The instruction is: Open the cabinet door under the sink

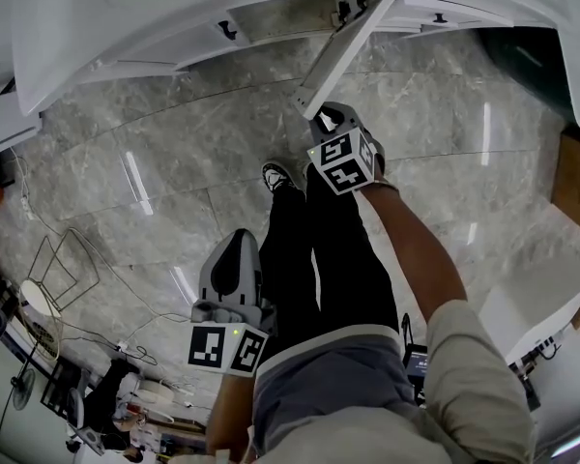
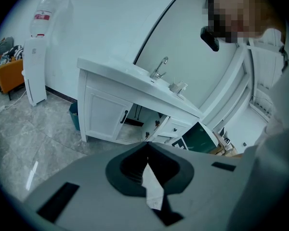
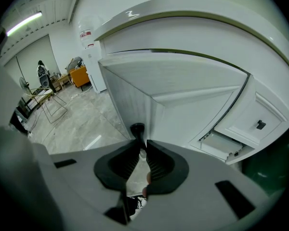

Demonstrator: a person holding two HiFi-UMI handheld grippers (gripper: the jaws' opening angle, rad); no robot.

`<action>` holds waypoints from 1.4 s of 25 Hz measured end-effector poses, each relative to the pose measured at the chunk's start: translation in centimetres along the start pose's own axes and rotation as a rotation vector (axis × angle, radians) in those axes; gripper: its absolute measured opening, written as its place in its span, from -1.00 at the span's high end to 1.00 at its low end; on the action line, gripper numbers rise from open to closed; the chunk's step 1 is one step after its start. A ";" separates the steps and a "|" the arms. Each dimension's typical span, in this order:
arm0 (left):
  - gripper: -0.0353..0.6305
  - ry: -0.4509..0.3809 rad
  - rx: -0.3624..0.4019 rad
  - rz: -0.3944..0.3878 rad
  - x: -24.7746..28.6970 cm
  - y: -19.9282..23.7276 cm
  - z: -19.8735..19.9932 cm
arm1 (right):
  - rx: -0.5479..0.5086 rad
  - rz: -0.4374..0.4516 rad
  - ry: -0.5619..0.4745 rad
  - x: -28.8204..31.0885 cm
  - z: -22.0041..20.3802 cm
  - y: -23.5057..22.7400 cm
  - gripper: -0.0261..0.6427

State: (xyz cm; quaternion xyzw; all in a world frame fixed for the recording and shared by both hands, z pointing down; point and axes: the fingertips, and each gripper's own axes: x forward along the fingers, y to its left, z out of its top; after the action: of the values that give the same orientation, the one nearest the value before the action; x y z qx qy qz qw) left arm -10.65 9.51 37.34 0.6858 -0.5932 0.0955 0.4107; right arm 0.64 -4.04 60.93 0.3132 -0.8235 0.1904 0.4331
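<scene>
We judge the task nearly done: cabinet door (image 1: pixel 348 51) stands well open, right gripper (image 3: pixel 140 147) clamped on its handle (image 3: pixel 136 129), left gripper (image 2: pixel 147 150) closed, empty.

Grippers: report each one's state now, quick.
Left gripper: shut, nothing between its jaws.
Right gripper: shut on the cabinet door handle.

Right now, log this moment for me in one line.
phase: door pull | right gripper: shut on handle | cabinet door: swung open | left gripper: shut, empty, held low
</scene>
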 end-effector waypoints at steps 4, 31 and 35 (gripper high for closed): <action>0.89 0.006 -0.003 -0.010 0.4 -0.6 0.0 | -0.027 0.012 0.012 -0.7 -0.9 -0.4 0.76; 0.89 0.040 0.033 -0.059 3.5 -4.8 0.5 | -0.003 -0.020 0.095 -5.4 -8.6 -6.2 0.77; 0.89 0.041 0.026 -0.072 4.0 -5.8 0.6 | 0.003 -0.032 0.105 -6.3 -9.7 -7.4 0.78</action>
State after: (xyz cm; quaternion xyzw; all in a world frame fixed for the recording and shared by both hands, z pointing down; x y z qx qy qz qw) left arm -4.56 5.89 36.83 0.7098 -0.5584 0.1027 0.4169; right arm 14.19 -1.54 61.35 0.3166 -0.7942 0.2006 0.4783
